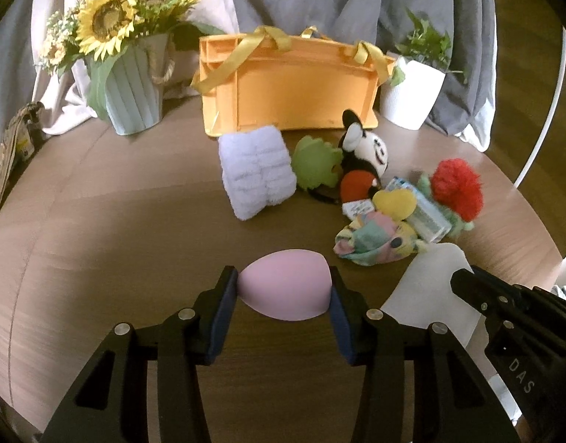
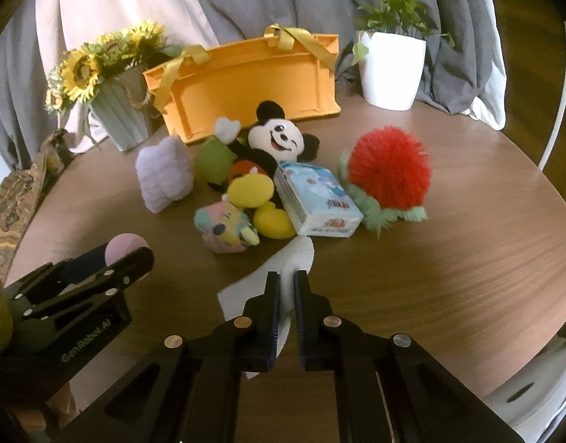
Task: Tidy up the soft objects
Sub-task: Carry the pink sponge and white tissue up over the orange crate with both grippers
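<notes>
From the left wrist, the left gripper pinches a pink sponge between its pads; the orange basket stands well ahead. From the right wrist, the right gripper is nearly closed on a white tissue (thin, limp), the toy pile just ahead. Risk: the squashy sponge could squirt free, or the tissue tear if it drags.

Plush toys: two, mouse doll and red fuzzy toy
Potted plants: two
Orange bins: one
Tissue packs: one
Pink sponges: one
Folded towels: one
</notes>
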